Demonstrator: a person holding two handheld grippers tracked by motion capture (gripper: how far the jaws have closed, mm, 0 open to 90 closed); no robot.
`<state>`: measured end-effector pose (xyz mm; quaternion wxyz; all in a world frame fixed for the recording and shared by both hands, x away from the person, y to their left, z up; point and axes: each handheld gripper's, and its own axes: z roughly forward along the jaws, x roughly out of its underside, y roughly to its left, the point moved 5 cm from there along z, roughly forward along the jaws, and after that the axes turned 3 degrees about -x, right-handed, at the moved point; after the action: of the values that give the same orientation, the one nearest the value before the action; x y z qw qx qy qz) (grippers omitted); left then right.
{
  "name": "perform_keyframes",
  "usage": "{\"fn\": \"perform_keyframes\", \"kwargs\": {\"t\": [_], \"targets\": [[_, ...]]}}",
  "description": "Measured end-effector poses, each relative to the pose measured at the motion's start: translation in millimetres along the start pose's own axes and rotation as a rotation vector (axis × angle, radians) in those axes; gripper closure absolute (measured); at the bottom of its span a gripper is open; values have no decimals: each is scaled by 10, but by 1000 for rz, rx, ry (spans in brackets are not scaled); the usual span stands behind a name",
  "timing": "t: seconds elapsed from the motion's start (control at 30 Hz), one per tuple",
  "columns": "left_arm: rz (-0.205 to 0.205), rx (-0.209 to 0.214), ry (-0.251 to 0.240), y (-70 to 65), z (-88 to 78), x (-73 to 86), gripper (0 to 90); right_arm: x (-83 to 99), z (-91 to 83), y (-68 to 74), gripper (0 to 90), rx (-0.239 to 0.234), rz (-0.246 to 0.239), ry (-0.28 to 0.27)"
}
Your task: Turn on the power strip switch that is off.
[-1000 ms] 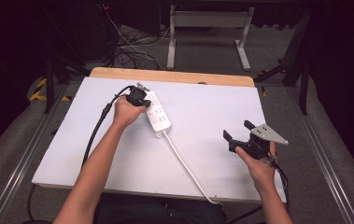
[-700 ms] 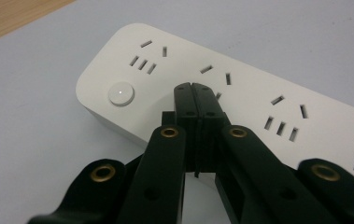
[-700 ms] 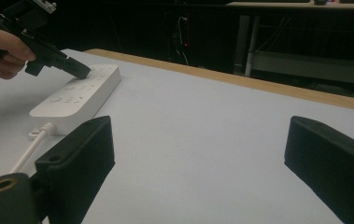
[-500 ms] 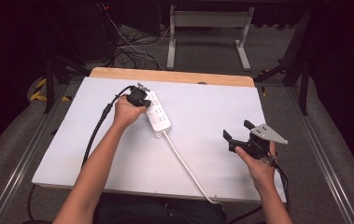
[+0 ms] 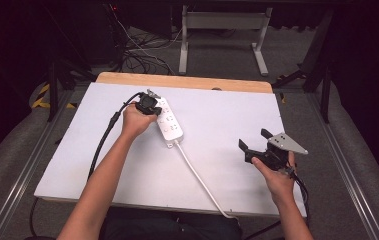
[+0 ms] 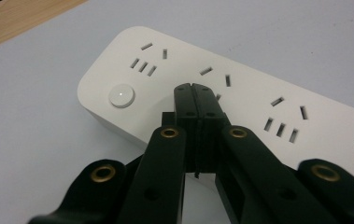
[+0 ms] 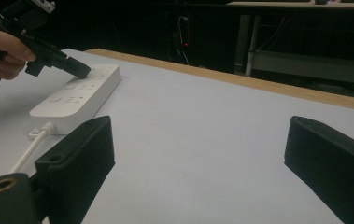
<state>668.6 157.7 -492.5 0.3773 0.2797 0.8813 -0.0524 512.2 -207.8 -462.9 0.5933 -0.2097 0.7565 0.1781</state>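
Left gripper [image 6: 194, 88], jaws pressed together, sits over the power strip [image 5: 168, 122] upper-left on the desk [image 5: 227, 115], round button [image 6: 122, 95] just left of its tip. Right gripper [image 5: 256, 141] gapes, well off lower right.

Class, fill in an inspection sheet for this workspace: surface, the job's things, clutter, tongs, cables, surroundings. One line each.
Surface: white table top with a wooden strip along the far edge.
Job's things: white power strip lying flat, round button at one end, no plugs in the sockets seen.
Clutter: nothing seen.
Tongs: left tongs shut, tips over the power strip near the button, nothing between them; right tongs open, held off to the right, apart from the strip.
Cables: white cord runs from the strip to the near edge; black cable trails from the left tongs.
Surroundings: dark floor, cable tangle, grey stand behind.
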Motion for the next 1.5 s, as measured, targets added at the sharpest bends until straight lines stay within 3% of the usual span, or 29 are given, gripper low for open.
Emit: {"fn": "perform_keyframes", "kwargs": {"t": [0.73, 0.9, 1.13, 1.27, 1.5], "targets": [[16, -30, -15, -9, 4, -13, 900, -4, -37, 10, 90, 5, -2, -4], [-35, -30, -39, 68, -13, -13, 900, 4, -32, 19, 90, 4, -4, 2], [-91, -16, -140, 237, -212, 26, 900, -1, -30, 11, 91, 6, -4, -1], [-91, -20, -199, 282, -350, 61, 900, 0, -17, 16, 93, 6, -5, 1], [-85, -23, -344, 231, -711, 153, 900, 1, 2, 18, 93, 6, -11, 4]]}}
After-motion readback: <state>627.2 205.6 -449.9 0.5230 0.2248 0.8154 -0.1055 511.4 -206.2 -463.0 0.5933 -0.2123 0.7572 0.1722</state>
